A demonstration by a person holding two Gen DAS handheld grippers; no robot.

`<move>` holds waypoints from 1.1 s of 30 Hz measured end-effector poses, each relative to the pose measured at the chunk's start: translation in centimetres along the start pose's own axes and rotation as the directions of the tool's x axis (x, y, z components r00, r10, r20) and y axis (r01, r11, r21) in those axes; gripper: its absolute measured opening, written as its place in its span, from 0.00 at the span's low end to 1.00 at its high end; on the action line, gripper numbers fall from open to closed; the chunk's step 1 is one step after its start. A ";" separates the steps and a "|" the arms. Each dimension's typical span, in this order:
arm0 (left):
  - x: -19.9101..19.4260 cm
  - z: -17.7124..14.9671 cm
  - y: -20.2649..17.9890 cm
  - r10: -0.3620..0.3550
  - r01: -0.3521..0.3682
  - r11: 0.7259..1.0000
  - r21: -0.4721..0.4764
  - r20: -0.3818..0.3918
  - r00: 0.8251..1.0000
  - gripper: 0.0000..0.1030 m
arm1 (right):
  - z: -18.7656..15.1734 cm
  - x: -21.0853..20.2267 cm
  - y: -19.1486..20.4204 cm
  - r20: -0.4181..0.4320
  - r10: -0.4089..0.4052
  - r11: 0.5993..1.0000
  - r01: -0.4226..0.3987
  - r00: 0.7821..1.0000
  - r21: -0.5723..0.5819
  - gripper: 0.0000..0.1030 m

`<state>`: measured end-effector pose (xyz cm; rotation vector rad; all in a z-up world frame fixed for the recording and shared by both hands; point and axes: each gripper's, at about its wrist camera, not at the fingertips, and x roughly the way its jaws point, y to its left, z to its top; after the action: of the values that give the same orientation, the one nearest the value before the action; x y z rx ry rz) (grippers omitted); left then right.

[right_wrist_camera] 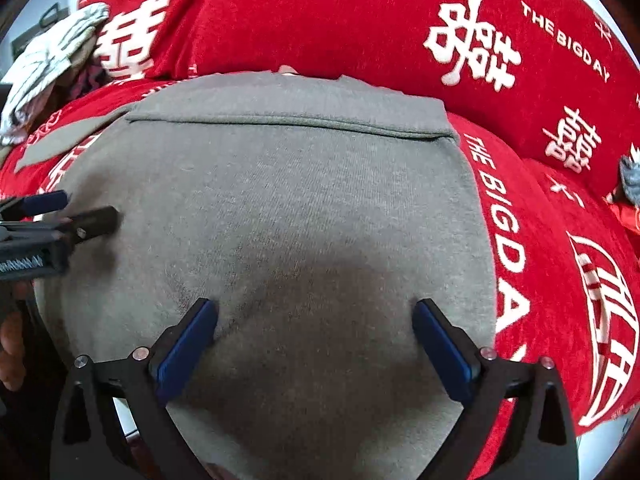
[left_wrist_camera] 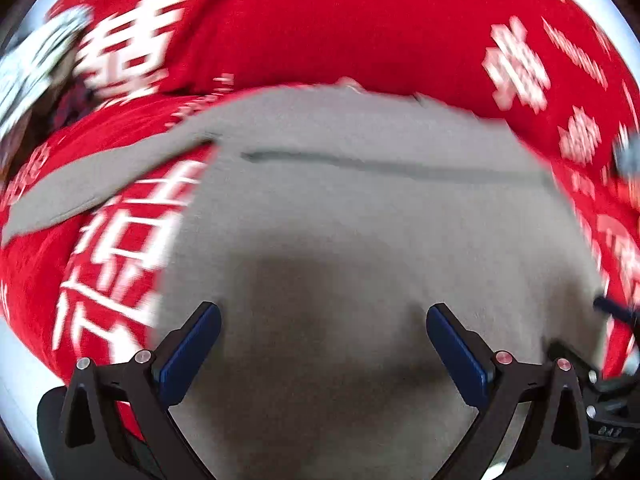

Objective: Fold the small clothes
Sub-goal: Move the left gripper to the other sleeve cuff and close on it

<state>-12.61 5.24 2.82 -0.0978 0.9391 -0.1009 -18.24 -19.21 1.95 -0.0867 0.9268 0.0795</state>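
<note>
A grey knit garment (right_wrist_camera: 280, 208) lies flat on a red cloth with white characters (right_wrist_camera: 500, 60); one folded edge runs across its far side (right_wrist_camera: 288, 124), and a sleeve (right_wrist_camera: 60, 140) sticks out to the left. The garment also shows in the blurred left wrist view (left_wrist_camera: 360, 220). My right gripper (right_wrist_camera: 314, 312) is open and empty, just above the garment's near half. My left gripper (left_wrist_camera: 322, 316) is open and empty over the garment too. It shows from the side at the left edge of the right wrist view (right_wrist_camera: 60, 212), over the garment's left edge.
A pile of striped and dark clothes (right_wrist_camera: 52, 64) lies at the far left on the red cloth. A grey item (right_wrist_camera: 630, 180) sits at the right edge. The cloth's near right edge (right_wrist_camera: 600, 420) ends over a pale surface.
</note>
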 end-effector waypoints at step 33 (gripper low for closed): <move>4.1 7.8 38.6 0.440 -0.361 0.476 -0.802 -0.137 0.887 0.76 | 4.6 3.3 7.1 -0.044 -0.068 0.984 0.060 0.997 -0.171 0.97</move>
<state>-2.18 43.26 -0.78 -0.7409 0.8279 0.8099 -13.37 -11.59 1.72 -0.2770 0.9646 0.0965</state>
